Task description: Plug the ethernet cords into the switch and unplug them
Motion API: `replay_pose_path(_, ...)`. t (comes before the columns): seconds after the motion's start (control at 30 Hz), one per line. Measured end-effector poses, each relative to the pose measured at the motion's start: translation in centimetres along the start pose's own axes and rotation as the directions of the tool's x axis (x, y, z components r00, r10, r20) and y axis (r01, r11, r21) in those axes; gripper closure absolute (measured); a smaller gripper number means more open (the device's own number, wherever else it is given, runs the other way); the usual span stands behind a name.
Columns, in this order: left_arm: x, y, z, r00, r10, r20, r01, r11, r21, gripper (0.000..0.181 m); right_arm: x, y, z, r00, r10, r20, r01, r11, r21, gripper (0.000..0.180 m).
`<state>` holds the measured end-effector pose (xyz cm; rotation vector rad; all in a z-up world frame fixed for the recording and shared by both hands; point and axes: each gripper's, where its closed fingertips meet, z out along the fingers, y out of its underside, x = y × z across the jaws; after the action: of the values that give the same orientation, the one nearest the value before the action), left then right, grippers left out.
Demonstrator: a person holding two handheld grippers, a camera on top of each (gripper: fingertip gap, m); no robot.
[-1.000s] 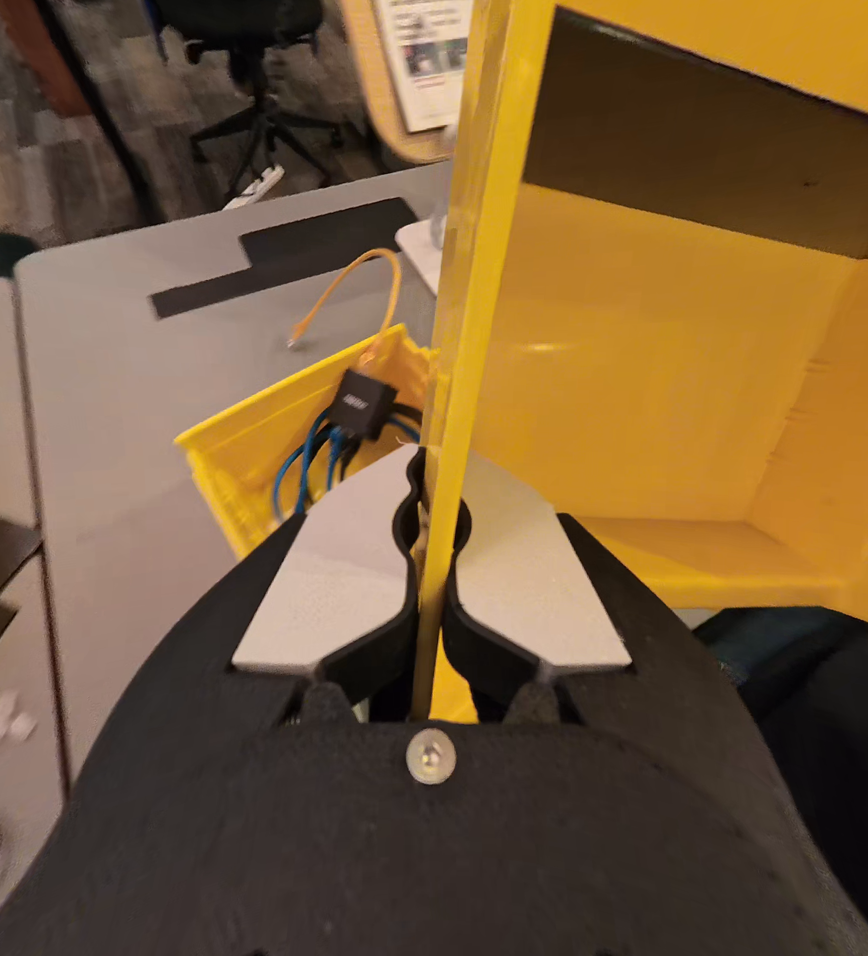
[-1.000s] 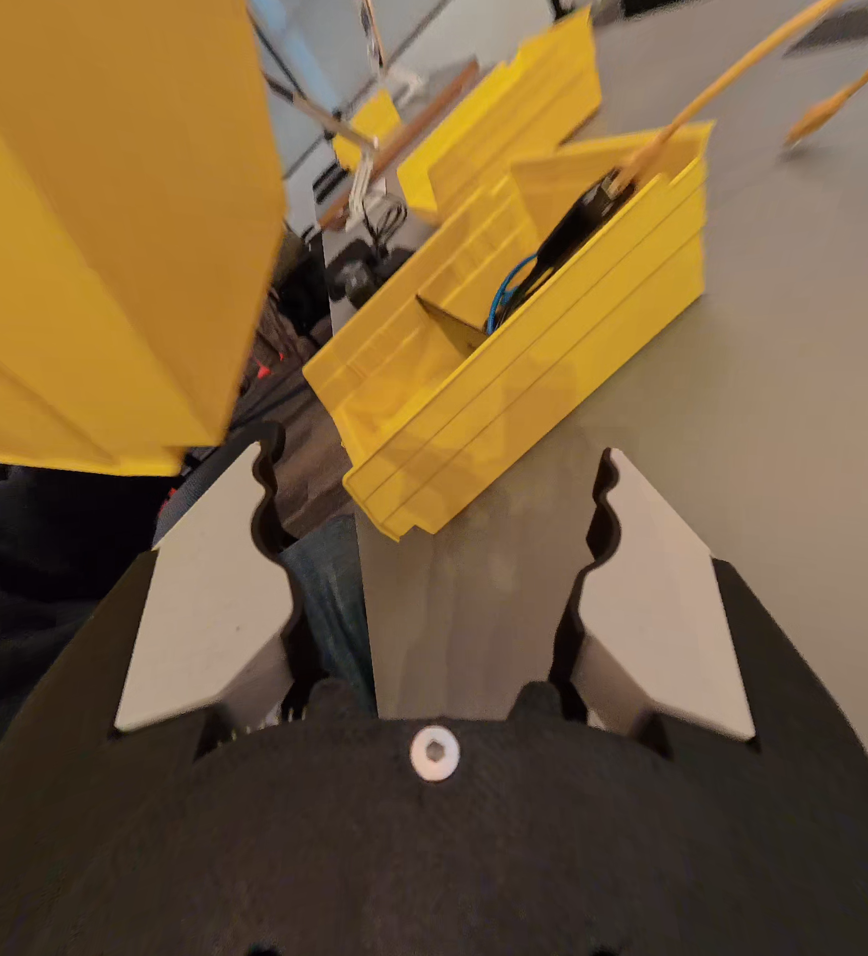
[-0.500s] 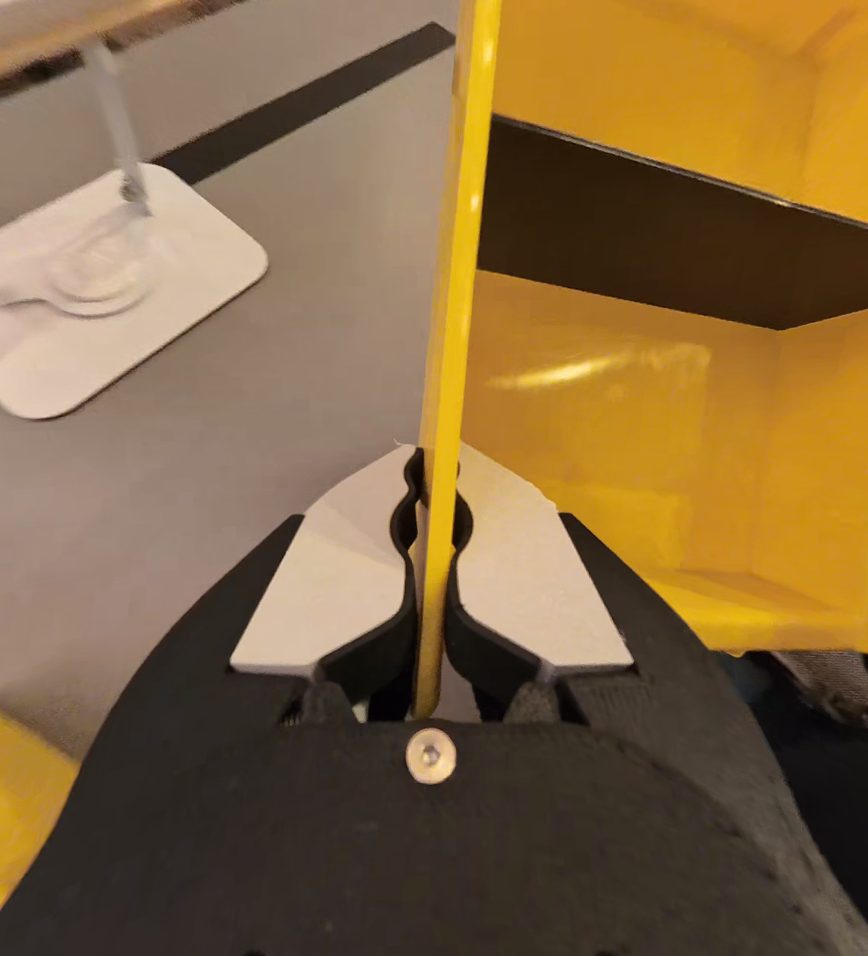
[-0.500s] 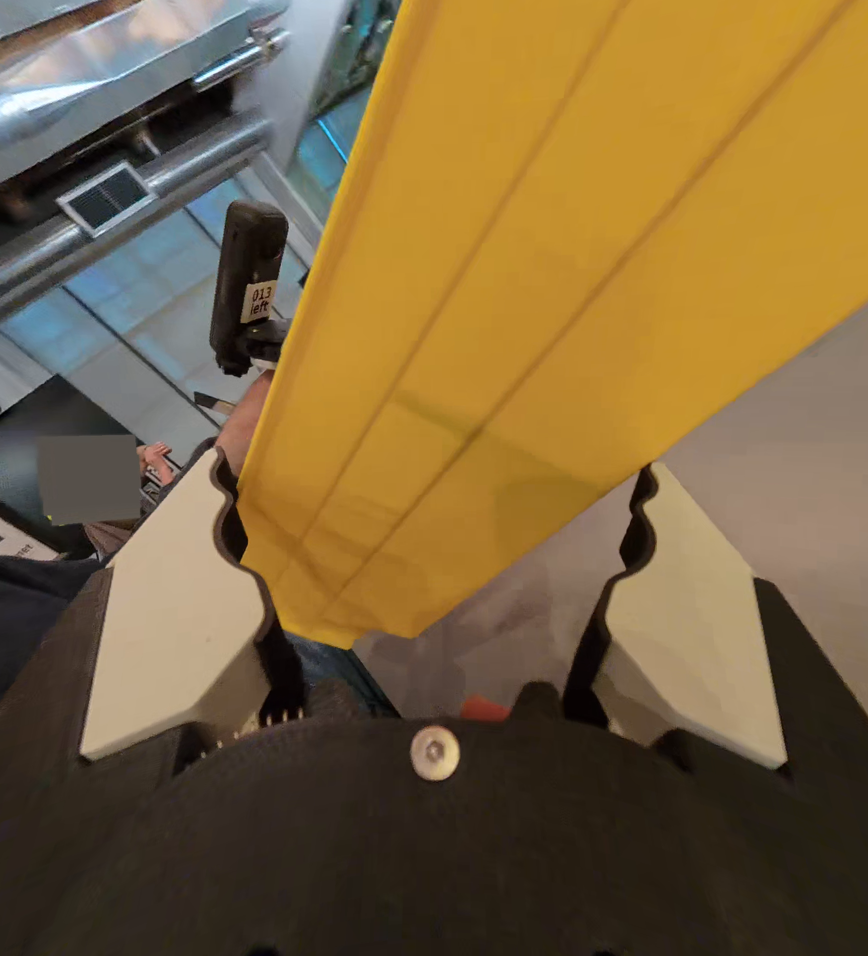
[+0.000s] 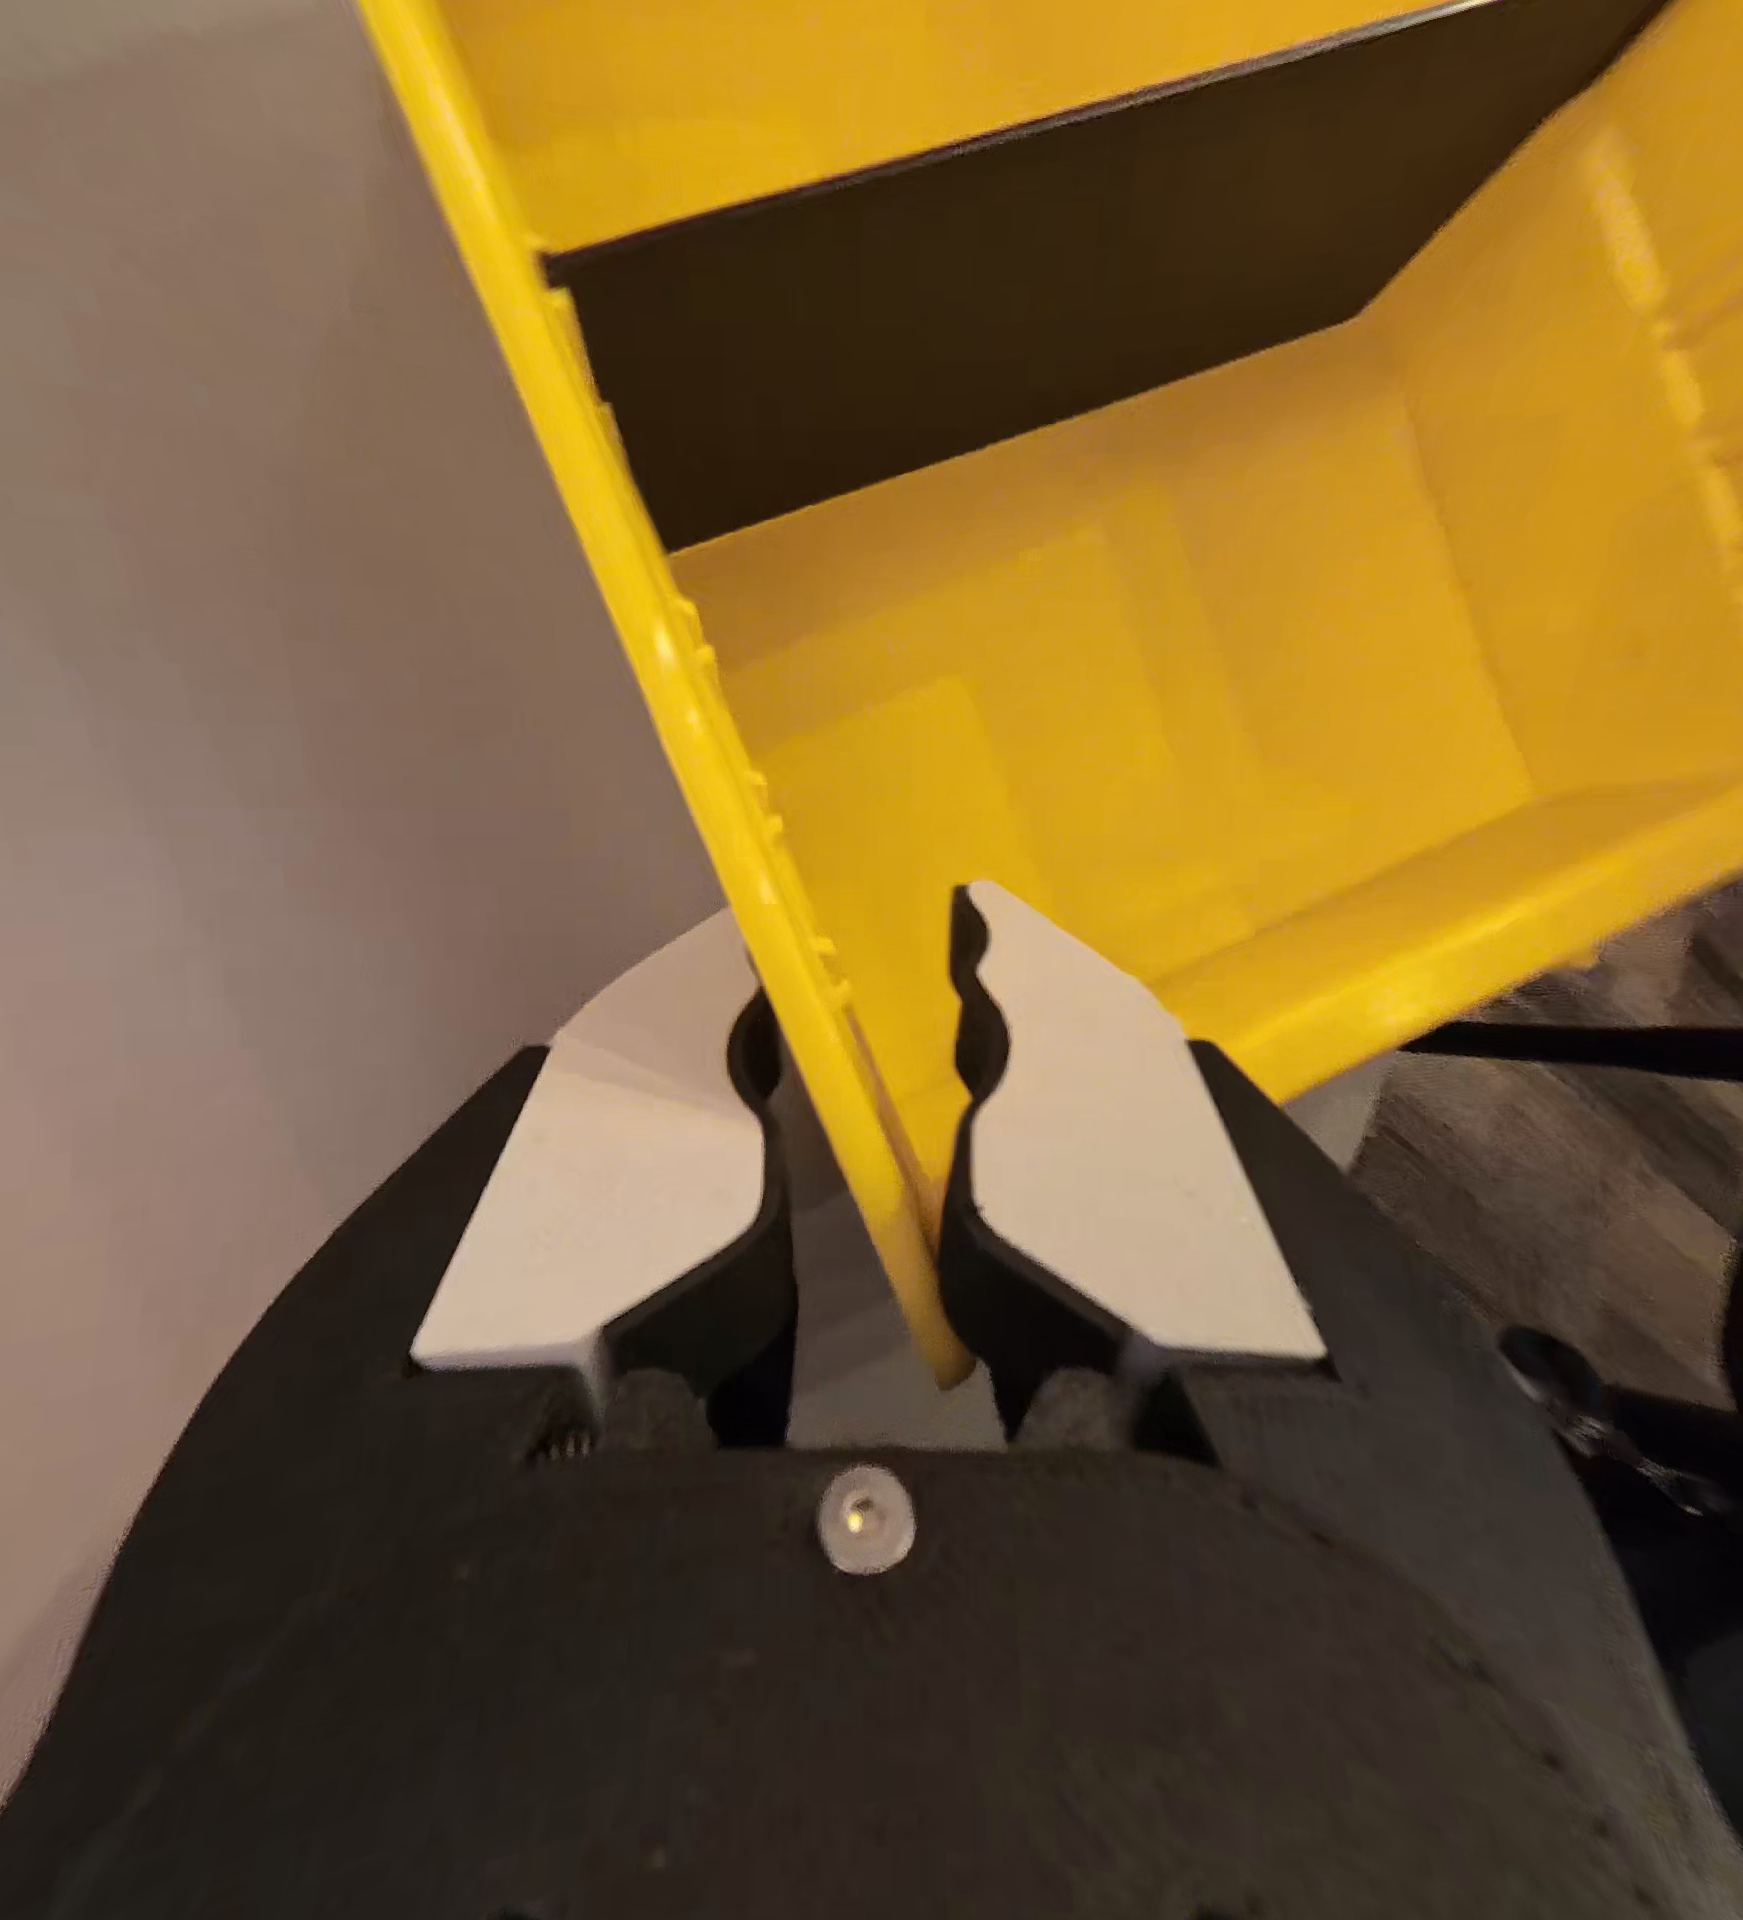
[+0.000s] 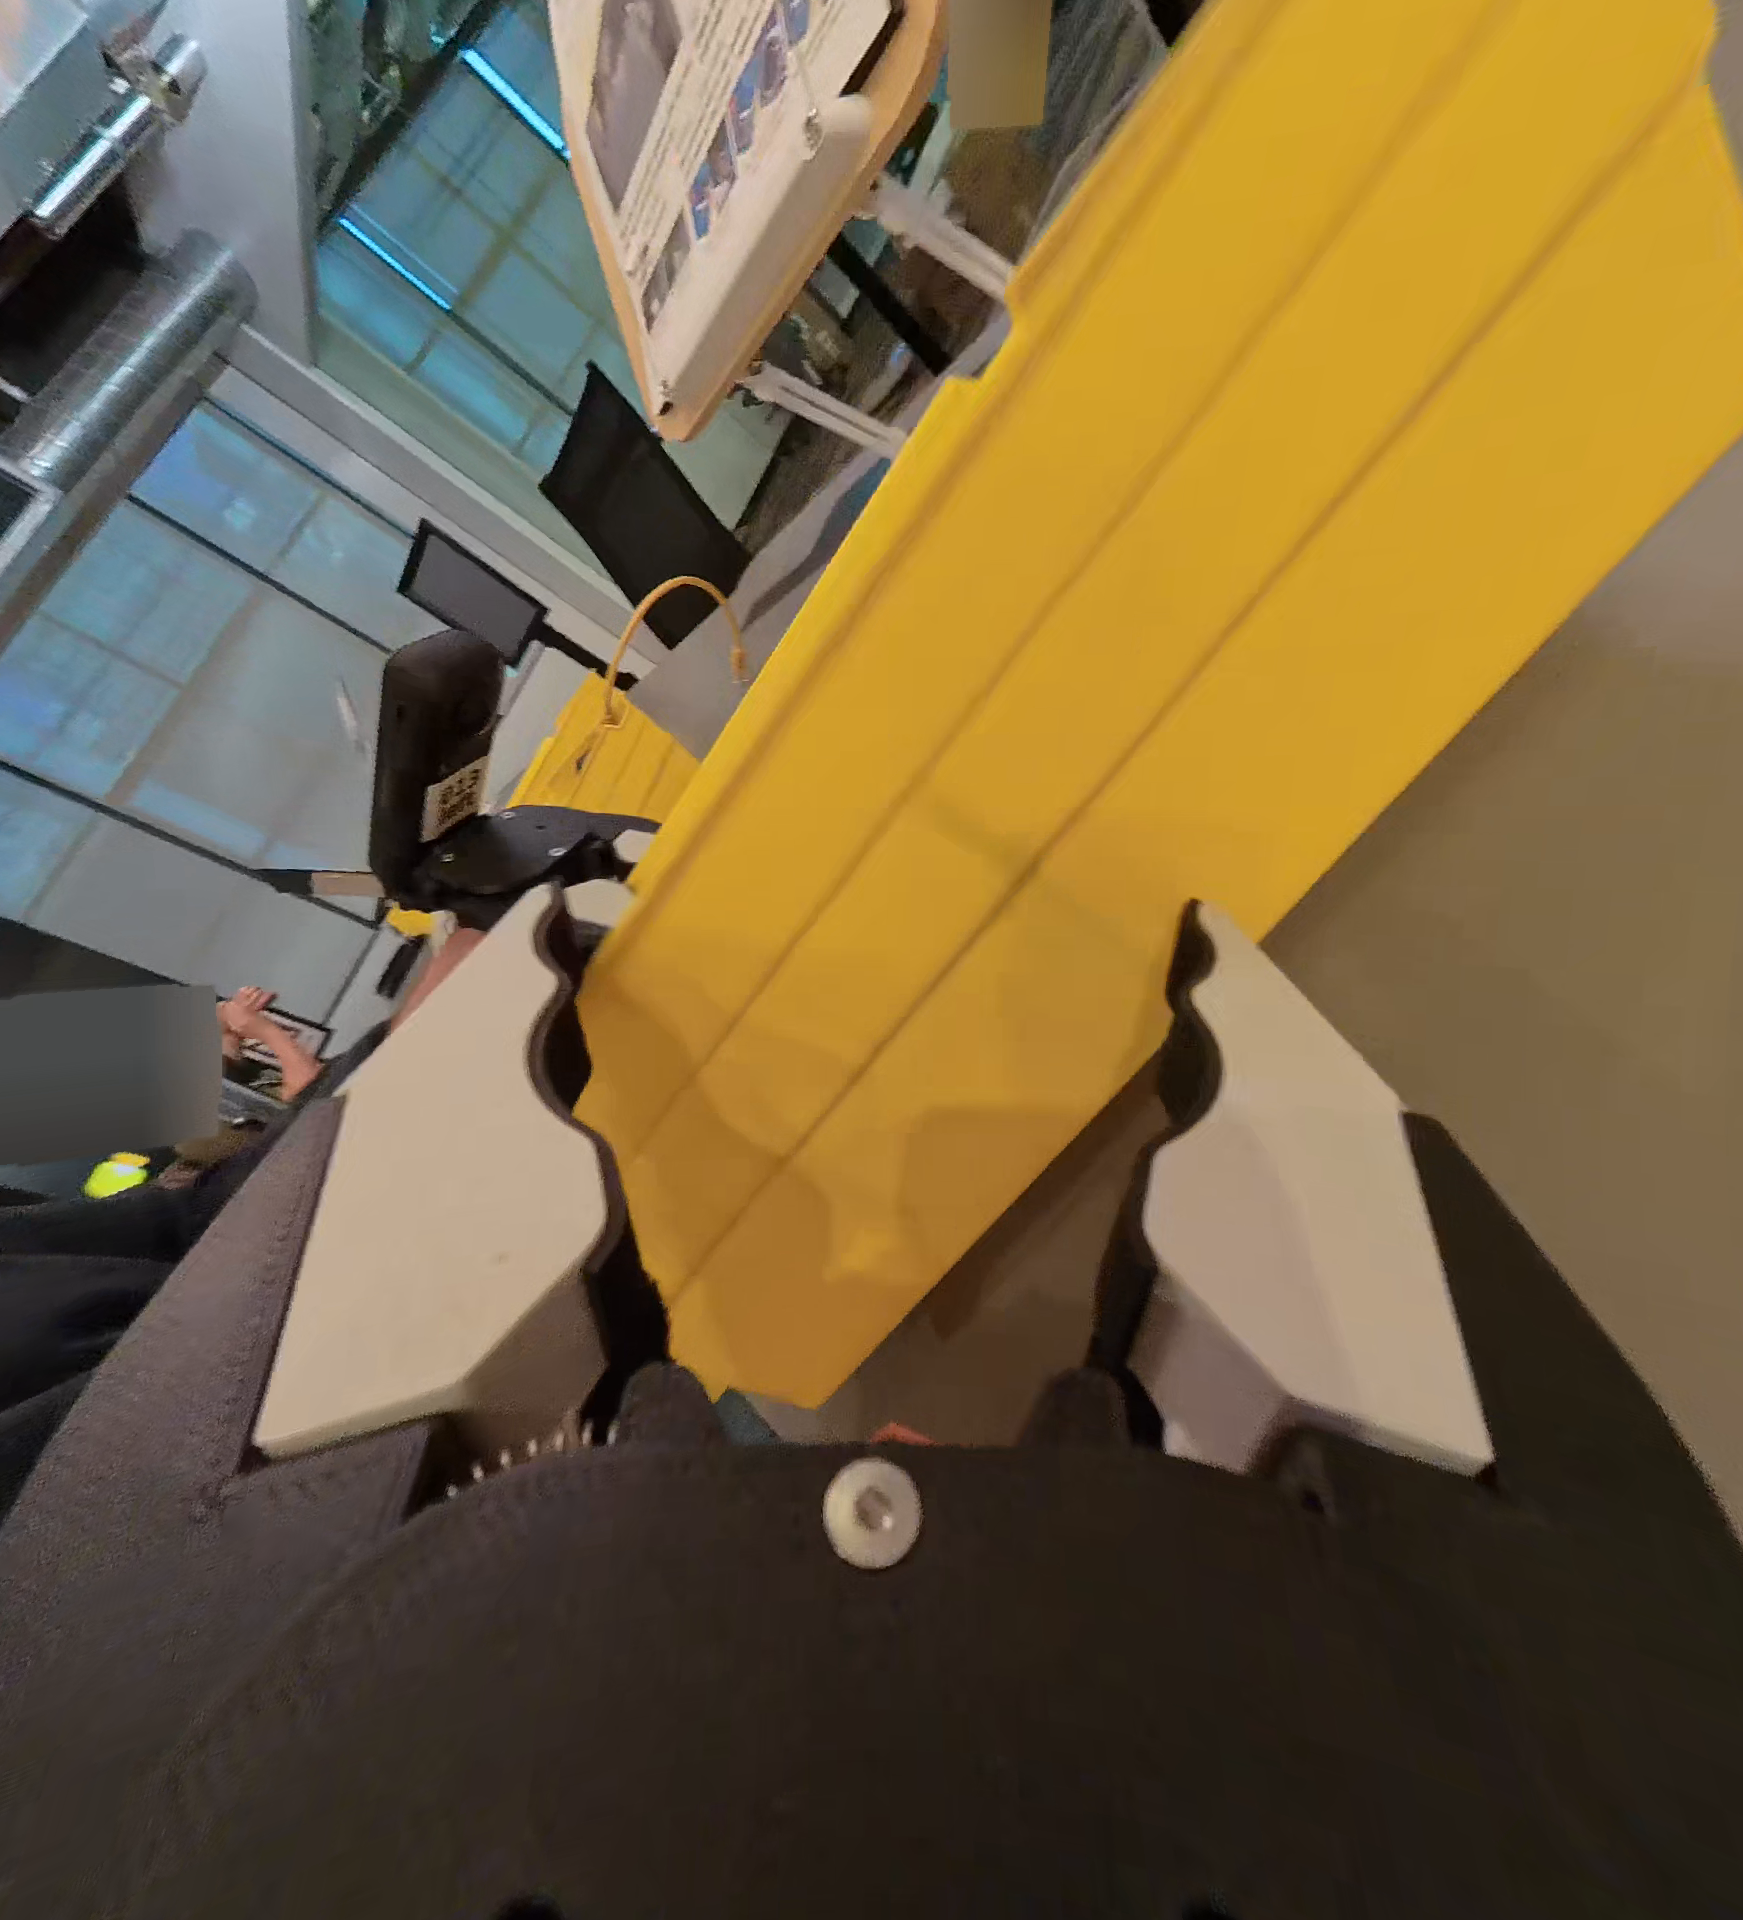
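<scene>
Bins first: we see our left gripper [image 5: 862, 1049] with its fingers a little apart around the side wall of a long yellow plastic bin with a black divider [image 5: 1210, 727]. The wall leans on the right finger, running up toward 11 o'clock. Our right gripper [image 6: 872, 1049] is wide open and holds nothing, the bin's outside between its fingers. The orange ethernet cord [image 6: 680, 608] loops far off at 11 o'clock, nearer our left gripper. We cannot see the switch.

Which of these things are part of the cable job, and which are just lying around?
Job: yellow cord, far yellow bin it rises from, left tongs, right tongs, near yellow bin.
Lying about: poster board, dark screens, grey table.
</scene>
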<state>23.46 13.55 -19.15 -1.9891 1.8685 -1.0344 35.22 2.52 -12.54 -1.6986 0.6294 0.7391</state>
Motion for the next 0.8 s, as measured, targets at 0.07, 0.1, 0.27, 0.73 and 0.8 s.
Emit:
replay_pose_path(0.07, 1.5, -0.5, 0.4, 0.999, 0.000, -0.038, 0.000, 1.000, 0.012, 0.137, 1.4, 0.6, -0.1, 0.996, -0.043, -0.081, 0.038, 0.997, -0.066, 0.070)
replay_pose_path(0.1, 1.9, -0.7, 0.6, 1.000, 0.020, -0.021, -0.020, 1.000, 0.013, 0.128, 2.0, 0.8, -0.2, 0.993, -0.054, -0.105, 0.043, 0.994, -0.101, 0.066)
replay_pose_path(0.27, 5.4, -1.1, 1.7, 0.992, 0.024, -0.128, -0.022, 1.000, 0.018, 0.112, 4.1, -0.7, -1.2, 0.953, -0.173, -0.251, 0.126, 0.973, -0.191, 0.073)
replay_pose_path(0.73, 9.0, -1.3, 1.6, 0.953, 0.284, -0.103, -0.284, 0.959, 0.016, 0.099, 14.6, -5.7, -5.5, 0.588, -0.680, -0.437, 0.288, 0.682, -0.673, 0.167)
replay_pose_path(0.8, 7.0, -1.1, -0.6, 0.961, 0.273, -0.037, -0.273, 0.962, 0.026, 0.098, 15.1, -6.2, -5.8, 0.581, -0.691, -0.430, 0.287, 0.668, -0.687, 0.170)
